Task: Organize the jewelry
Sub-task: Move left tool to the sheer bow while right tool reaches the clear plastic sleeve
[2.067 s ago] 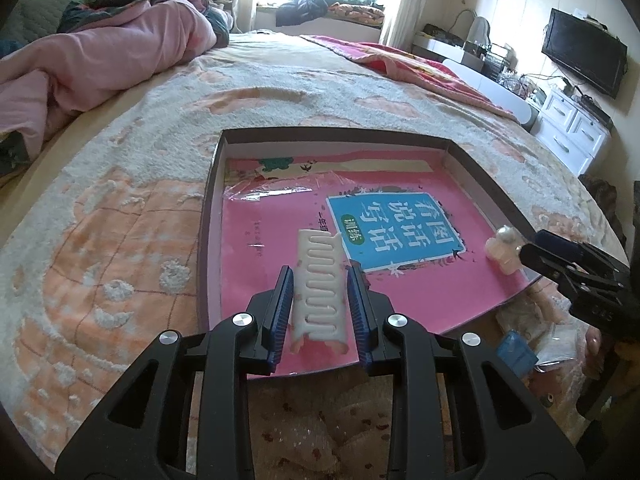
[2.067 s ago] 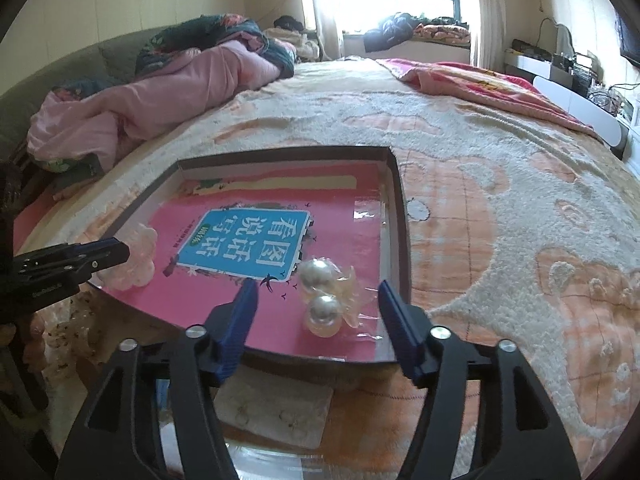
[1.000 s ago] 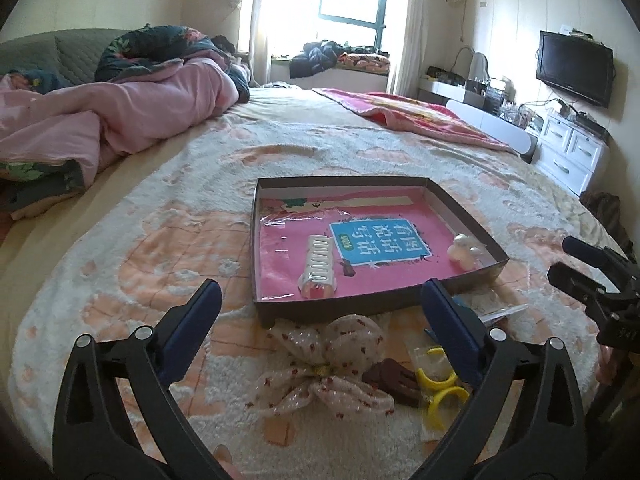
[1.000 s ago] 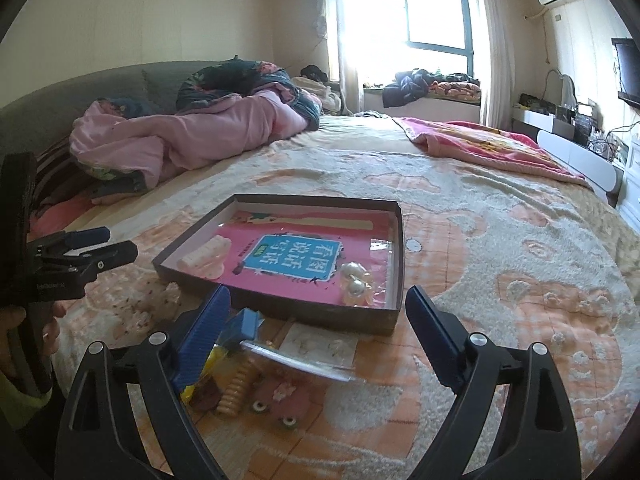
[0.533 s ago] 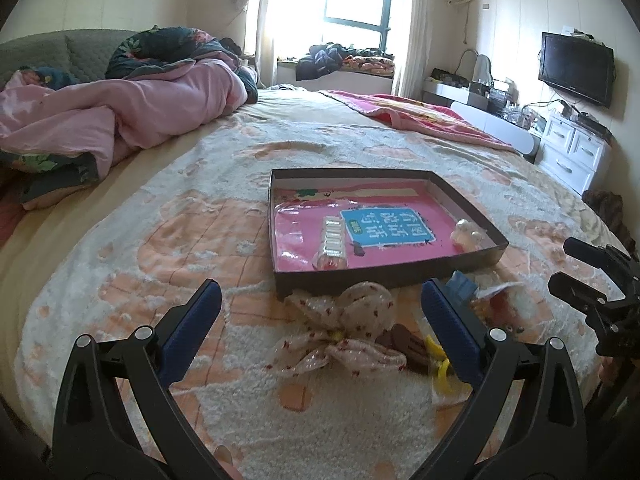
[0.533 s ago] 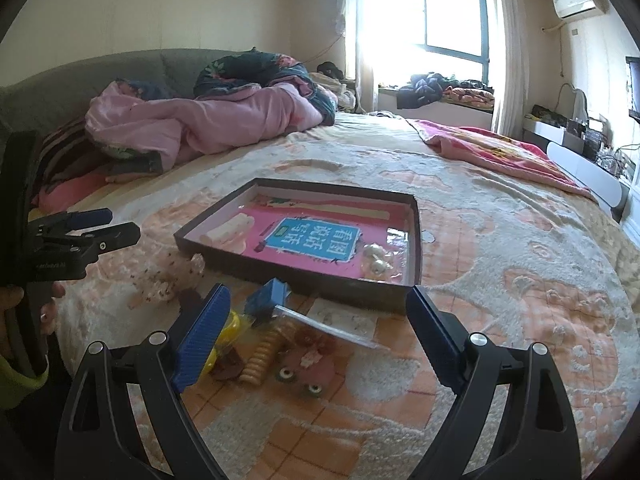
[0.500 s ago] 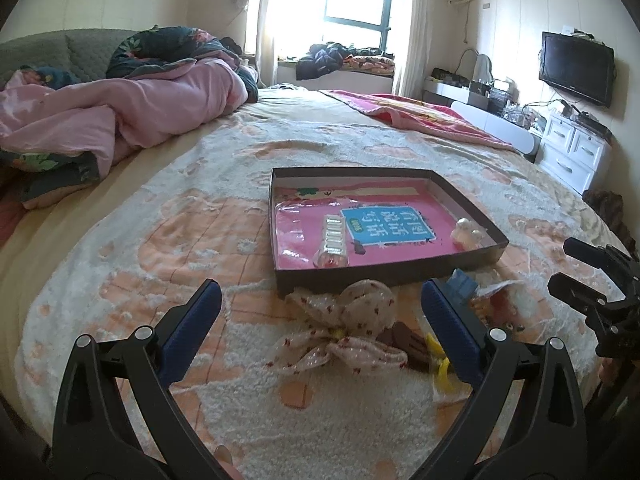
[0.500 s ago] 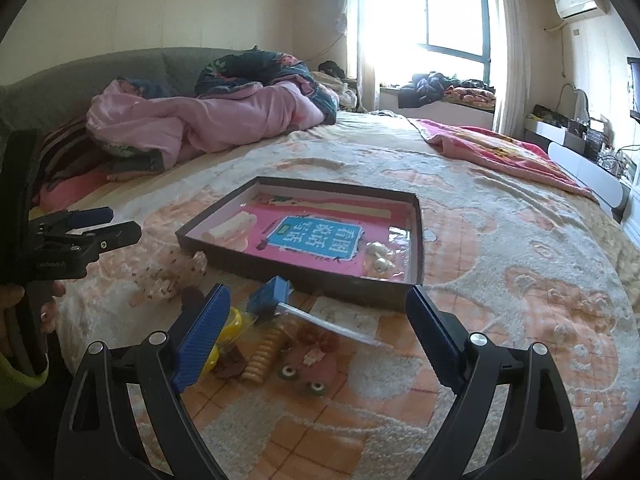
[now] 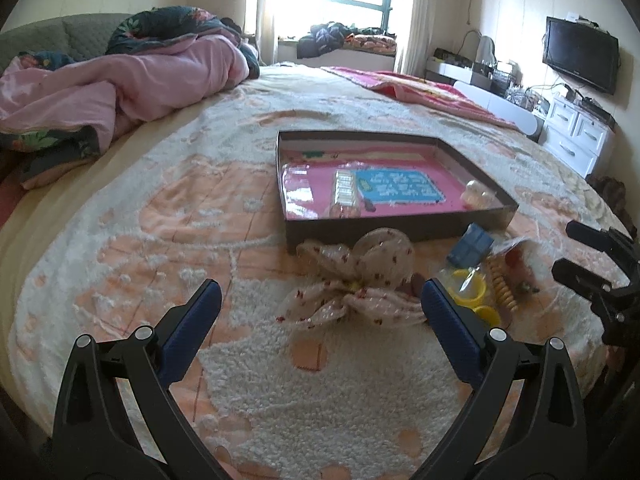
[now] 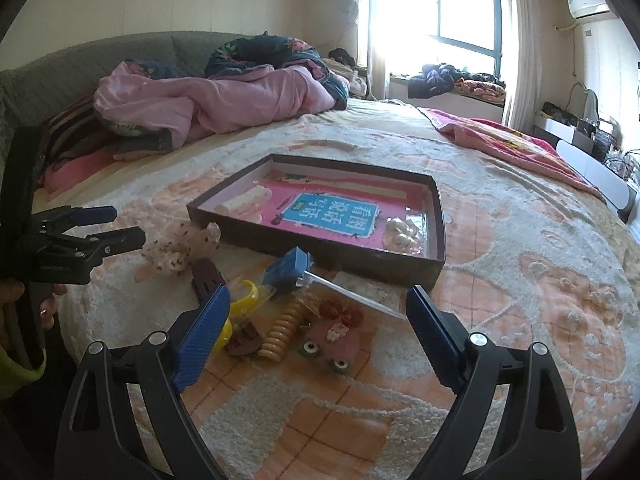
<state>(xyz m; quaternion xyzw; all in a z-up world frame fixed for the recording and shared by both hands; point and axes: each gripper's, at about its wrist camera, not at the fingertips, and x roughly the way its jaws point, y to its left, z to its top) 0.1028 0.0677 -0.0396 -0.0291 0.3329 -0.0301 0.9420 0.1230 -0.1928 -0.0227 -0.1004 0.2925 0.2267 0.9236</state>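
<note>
A dark shallow box [image 9: 400,232] [image 10: 352,266] with a pink liner lies on the bed. It holds a white comb clip [image 9: 345,189] [image 10: 244,201] and a pearl hair piece [image 9: 474,194] [image 10: 400,232]. In front of it lie a dotted fabric bow [image 9: 356,280] [image 10: 180,244], yellow rings [image 9: 468,286] [image 10: 244,294], a beige spiral tie [image 10: 282,330], a blue clip [image 10: 288,268] and other small pieces. My left gripper [image 9: 320,312] is open and empty just before the bow. My right gripper [image 10: 318,320] is open and empty above the small pieces.
A rumpled pink quilt [image 9: 120,80] lies at the far left of the bed. A red blanket [image 9: 420,88] lies at the far right. A white cabinet [image 9: 576,136] and a wall TV [image 9: 580,60] stand to the right of the bed.
Both grippers let go of their items in the box, opened wide and drew back toward the near edge of the bed. The loose pile in front of the box came into view.
</note>
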